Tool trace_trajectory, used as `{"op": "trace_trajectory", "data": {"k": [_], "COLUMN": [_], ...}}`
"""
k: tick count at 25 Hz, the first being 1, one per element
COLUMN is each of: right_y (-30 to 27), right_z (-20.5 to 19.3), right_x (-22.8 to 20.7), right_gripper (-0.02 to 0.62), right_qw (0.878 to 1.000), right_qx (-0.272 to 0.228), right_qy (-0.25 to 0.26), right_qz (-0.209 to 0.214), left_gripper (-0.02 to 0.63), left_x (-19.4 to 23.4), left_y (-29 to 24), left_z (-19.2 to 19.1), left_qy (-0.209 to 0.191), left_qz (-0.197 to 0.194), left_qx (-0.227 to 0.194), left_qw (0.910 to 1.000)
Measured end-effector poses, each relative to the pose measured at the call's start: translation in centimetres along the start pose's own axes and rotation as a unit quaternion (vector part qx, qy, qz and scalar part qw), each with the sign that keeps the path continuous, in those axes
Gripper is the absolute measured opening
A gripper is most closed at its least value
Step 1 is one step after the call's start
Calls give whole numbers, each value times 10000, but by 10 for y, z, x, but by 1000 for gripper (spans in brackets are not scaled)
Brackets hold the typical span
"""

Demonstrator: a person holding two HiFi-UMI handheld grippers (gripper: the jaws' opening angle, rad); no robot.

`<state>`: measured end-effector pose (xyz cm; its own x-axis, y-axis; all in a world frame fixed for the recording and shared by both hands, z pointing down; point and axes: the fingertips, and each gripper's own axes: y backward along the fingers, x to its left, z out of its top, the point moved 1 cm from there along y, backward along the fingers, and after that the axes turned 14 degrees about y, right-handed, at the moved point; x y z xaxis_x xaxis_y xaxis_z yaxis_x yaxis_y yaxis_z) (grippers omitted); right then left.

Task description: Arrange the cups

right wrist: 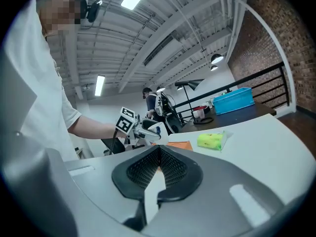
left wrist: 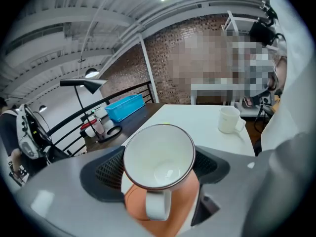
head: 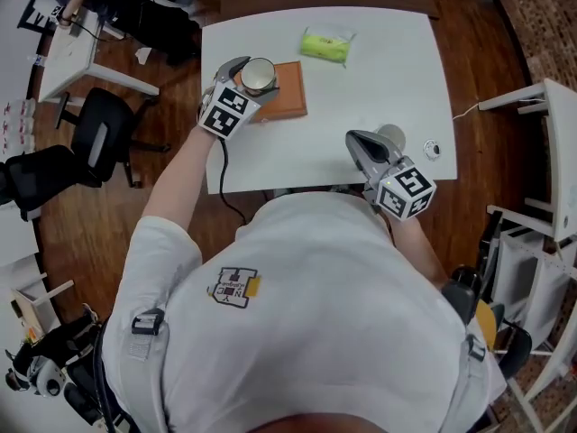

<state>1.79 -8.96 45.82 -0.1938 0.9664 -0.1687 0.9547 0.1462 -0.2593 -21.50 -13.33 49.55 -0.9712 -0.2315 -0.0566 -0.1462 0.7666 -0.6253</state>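
currently the left gripper [head: 245, 81] holds a cup [left wrist: 159, 154]
its jaws stand wide, clamped on the cup's sides over an orange board [head: 287, 96]. the right gripper [right wrist: 159, 158] is closed and empty, with a second cup [head: 393, 136] just beside its tip.

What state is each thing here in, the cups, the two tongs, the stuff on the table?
Orange square mat: flat on the white table.
White brown-rimmed ceramic cup: empty, tilted, gripped over that mat.
Left tongs: closed on that cup.
Right tongs: shut, empty.
Plain white mug: upright on the table.
Green plastic packet: lying on the table.
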Motion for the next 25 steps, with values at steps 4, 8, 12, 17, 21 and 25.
{"op": "trace_trajectory", "data": {"k": [4,8,12,17,21,25], "right_y": [-9,-14,-15,-15,-17,-19], "right_z": [-6,-9,-14,-15,-14,-17], "right_x": [20,34,39,40,42,42], "right_gripper": [0,0,0,0,0,0], "right_qw": [9999,9997,9989,9983,9983,9980], "right_qx": [28,92,117,118,173,152], "right_qy": [-86,-114,-188,-233,-241,-295], "right_qz": [-106,-215,-402,-526,-505,-541], "left_gripper": [413,413,413,413,413,413], "left_x": [41,68,73,72,70,69], "left_y": [12,13,6,-5,-9,-9], "left_z": [-26,-54,-69,-68,-67,-66], "left_qy": [108,102,106,246,163,101], "left_qz": [211,320,182,49,38,38], "left_qx": [151,361,427,325,231,168], "left_qw": [9996,9988,9989,9992,9996,9998]}}
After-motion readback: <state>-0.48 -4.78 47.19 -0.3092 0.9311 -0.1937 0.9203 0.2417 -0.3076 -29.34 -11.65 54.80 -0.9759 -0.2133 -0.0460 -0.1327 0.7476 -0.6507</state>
